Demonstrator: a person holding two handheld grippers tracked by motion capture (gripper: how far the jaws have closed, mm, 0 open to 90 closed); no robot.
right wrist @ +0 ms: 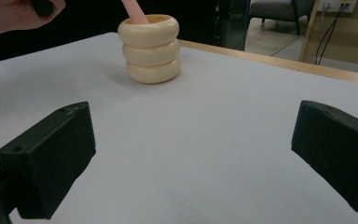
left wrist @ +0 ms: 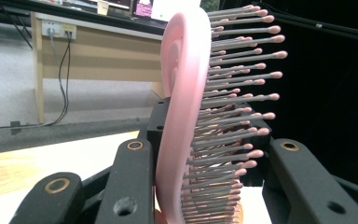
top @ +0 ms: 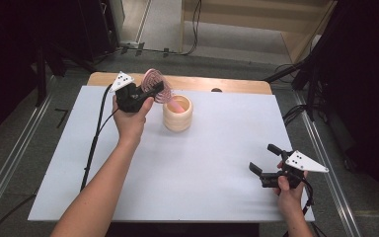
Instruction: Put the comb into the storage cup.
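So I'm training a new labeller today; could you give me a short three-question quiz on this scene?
1. True or false: the left hand-held gripper is shut on the head of the pink plastic hairbrush with grey, pink-tipped bristles.
2. Where does the hairbrush's handle end? A) flat on the white table B) inside the cream ribbed holder made of three stacked rings C) in the right hand-held gripper
3. What lies between the right hand-held gripper's jaws?

Key: 1 true; 2 B; 3 nothing, they stand open above the bare white table.
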